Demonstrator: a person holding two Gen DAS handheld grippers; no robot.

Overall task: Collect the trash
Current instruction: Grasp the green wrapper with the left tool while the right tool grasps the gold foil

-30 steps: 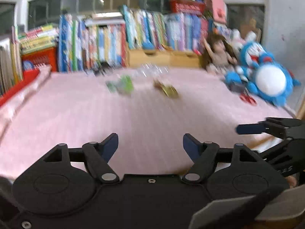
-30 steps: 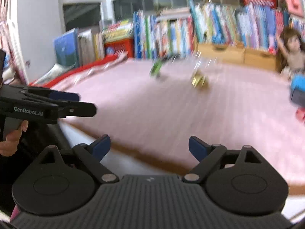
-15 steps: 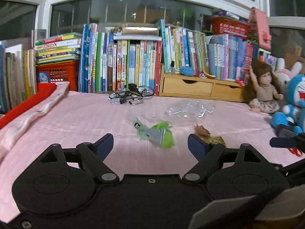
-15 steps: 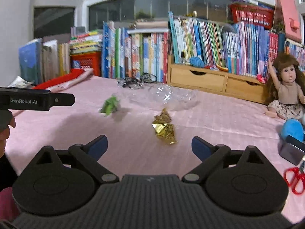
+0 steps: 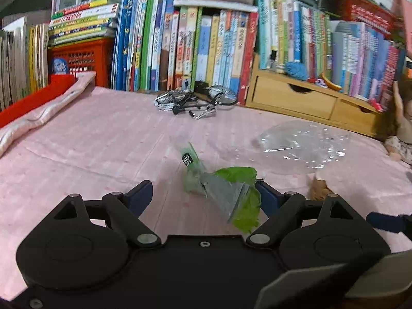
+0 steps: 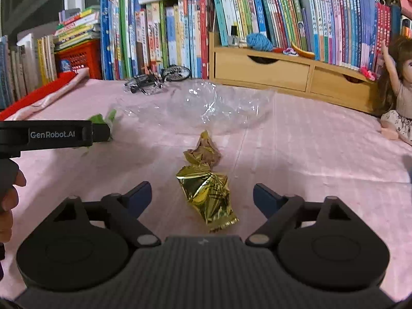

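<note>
The crumpled green-and-silver plastic wrapper (image 5: 224, 193) lies on the pink cloth-covered surface (image 5: 90, 149) between the fingers of the left tool (image 5: 203, 193), its far edge against or just beside the right-hand finger; whether they touch cannot be told. That tool's jaws stand spread, with no pad pressing on the wrapper. The crumpled gold foil wrapper (image 6: 208, 195) lies between the fingers of the right tool (image 6: 202, 195), nearer the middle, apart from both. That tool's jaws are wide but closing, and neither finger has met the foil. Just beyond the gold wrapper, ahead of the right tool, sits a crumpled brown paper scrap (image 6: 203, 152), touching or nearly touching it. Further ahead of both tools a sheet of clear crinkled plastic film (image 6: 206, 105) lies flat on the surface. In the right wrist view the left tool shows from the side, held by a hand (image 6: 7, 193) at the picture's left edge, with the green wrapper at its tip. Far ahead, at the surface's back edge, lies a small black model bicycle (image 5: 195, 100), before a row of upright colourful books (image 5: 180, 38) and a light wooden drawer unit (image 6: 283, 69). To the right sits a brown-haired doll (image 6: 396, 90).
</note>
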